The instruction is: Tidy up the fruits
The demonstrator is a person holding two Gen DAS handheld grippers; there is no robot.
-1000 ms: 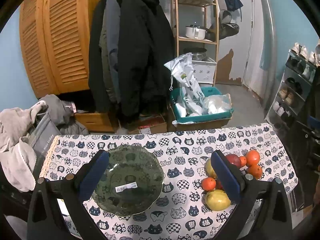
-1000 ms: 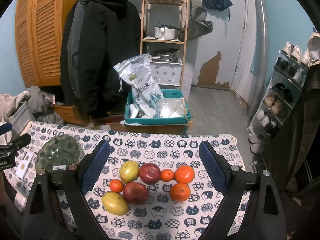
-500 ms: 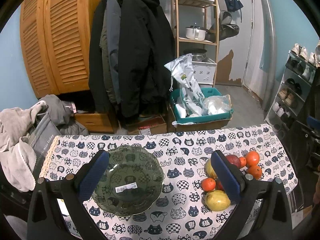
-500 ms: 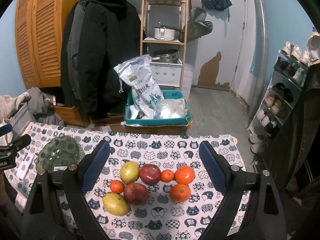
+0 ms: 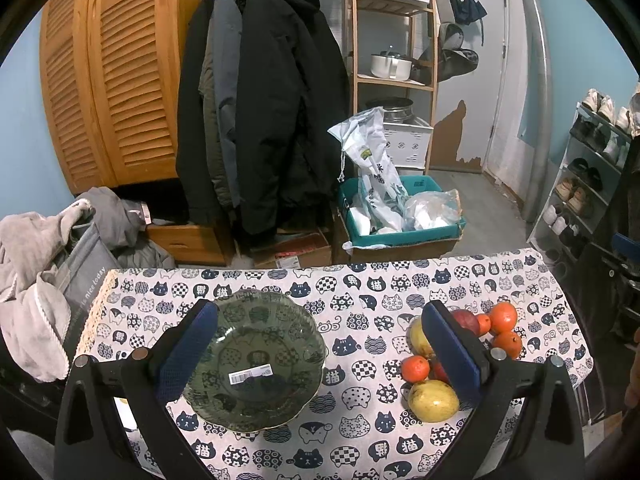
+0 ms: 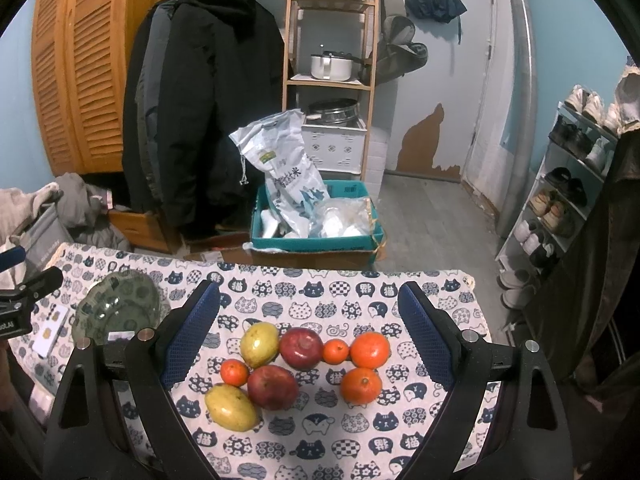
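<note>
A green glass plate (image 5: 256,360) with a barcode sticker sits on the cat-print tablecloth (image 5: 360,280); it also shows at the left in the right wrist view (image 6: 116,308). A cluster of fruit lies to its right: two yellow mangoes (image 6: 230,407) (image 6: 259,344), two red apples (image 6: 301,348) (image 6: 273,386), and several oranges (image 6: 370,350) (image 6: 361,385). My left gripper (image 5: 318,344) is open above the plate's right side. My right gripper (image 6: 310,332) is open above the fruit cluster. Both are empty.
A white card or phone (image 6: 50,330) lies left of the plate. Beyond the table's far edge stand a teal crate with bags (image 6: 316,216), hanging coats (image 5: 260,112), a wooden shelf (image 6: 330,64) and a shoe rack (image 6: 568,184). Grey clothes (image 5: 36,264) pile at the left.
</note>
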